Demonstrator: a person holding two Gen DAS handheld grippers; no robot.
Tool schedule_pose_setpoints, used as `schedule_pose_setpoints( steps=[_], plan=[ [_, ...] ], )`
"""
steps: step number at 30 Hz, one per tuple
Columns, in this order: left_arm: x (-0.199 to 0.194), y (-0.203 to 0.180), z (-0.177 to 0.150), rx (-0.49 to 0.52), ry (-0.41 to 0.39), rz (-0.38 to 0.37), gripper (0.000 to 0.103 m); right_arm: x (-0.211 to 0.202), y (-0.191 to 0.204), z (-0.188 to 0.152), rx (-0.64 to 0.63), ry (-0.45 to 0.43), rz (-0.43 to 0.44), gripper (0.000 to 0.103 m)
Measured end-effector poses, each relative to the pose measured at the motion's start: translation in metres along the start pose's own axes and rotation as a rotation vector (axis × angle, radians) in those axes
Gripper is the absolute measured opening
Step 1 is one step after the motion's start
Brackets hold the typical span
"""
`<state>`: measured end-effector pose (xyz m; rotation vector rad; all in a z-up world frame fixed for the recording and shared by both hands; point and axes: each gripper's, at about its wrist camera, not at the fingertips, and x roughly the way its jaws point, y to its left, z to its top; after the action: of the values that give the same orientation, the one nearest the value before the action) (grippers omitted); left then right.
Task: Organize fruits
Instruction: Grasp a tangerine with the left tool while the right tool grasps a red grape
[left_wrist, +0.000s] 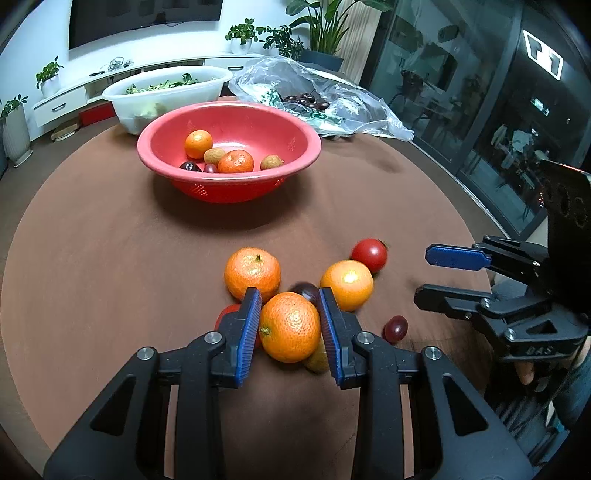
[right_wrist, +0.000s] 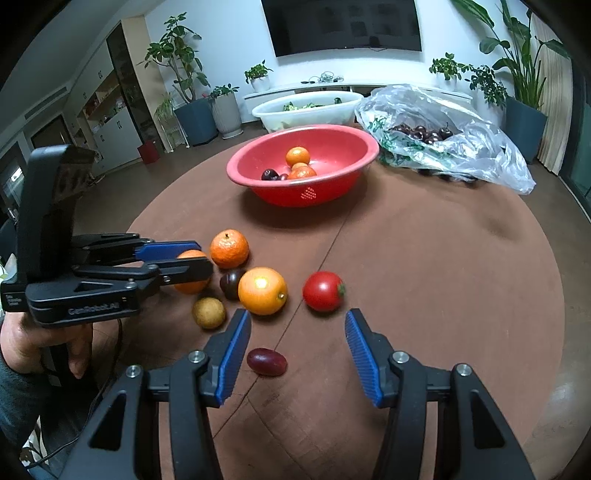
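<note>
A round brown table (left_wrist: 92, 258) is seen filling both views. At its far side a clear plastic bag (right_wrist: 461, 147) of dark cherries (right_wrist: 421, 133) is lying, and beside it a white tub (left_wrist: 162, 92) of greens is standing. In front of the tub a red colander bowl (left_wrist: 229, 184) is set, and two tangerines, two small tan fruits and some dark fruit are held in it.

Nearer, the loose fruit is gathered in a cluster. The left gripper (left_wrist: 290, 325) is closed around a tangerine (left_wrist: 290, 326), its blue pads pressed against both sides of it; whether the fruit is lifted off the table cannot be told. On the side of this tool, in the right wrist view, "GenRobot.AI" can be read, with smaller print beside it too fine to make out. A second tangerine (left_wrist: 253, 271) is seen just behind the left pad, and a smooth orange (left_wrist: 346, 284) just beyond the right pad. Between them a dark plum (right_wrist: 232, 282) is tucked, touching the orange. A red tomato (right_wrist: 323, 291) is placed just right of the orange. A small tan fruit (right_wrist: 209, 313) is found near the plum.

The right gripper (right_wrist: 297, 334) is held wide open above the table, with nothing between its pads. A red grape (right_wrist: 266, 362) is lying just beside its left pad. On its body, in the left wrist view, raised characters are noticed but cannot be read with certainty.
</note>
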<state>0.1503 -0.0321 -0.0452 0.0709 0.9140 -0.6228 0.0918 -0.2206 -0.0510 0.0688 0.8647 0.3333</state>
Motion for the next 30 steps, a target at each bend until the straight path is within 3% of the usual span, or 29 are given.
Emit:
schedule_pose_setpoints(
  steps=[6, 14, 26, 27, 28, 30],
  plan=[
    [-0.018, -0.003, -0.017, 0.019, -0.003, 0.026, 0.030, 0.002, 0.002, -0.006, -0.016, 0.013, -0.002, 0.058],
    [-0.015, -0.005, -0.047, 0.052, 0.073, 0.081, 0.030, 0.010, 0.011, -0.019, -0.039, 0.051, 0.004, 0.058],
    [-0.016, -0.010, -0.050, 0.077, 0.116, 0.121, 0.032, 0.015, 0.016, -0.027, -0.053, 0.075, -0.007, 0.058],
    [-0.016, -0.011, -0.051, 0.080, 0.123, 0.128, 0.034, 0.016, 0.016, -0.028, -0.055, 0.079, -0.008, 0.058],
    [-0.014, -0.011, -0.052, 0.086, 0.142, 0.135, 0.043, 0.017, 0.017, -0.029, -0.059, 0.083, -0.011, 0.058],
    [-0.009, -0.011, -0.057, 0.090, 0.165, 0.138, 0.046, 0.019, 0.019, -0.030, -0.067, 0.087, -0.011, 0.058]
  ],
)
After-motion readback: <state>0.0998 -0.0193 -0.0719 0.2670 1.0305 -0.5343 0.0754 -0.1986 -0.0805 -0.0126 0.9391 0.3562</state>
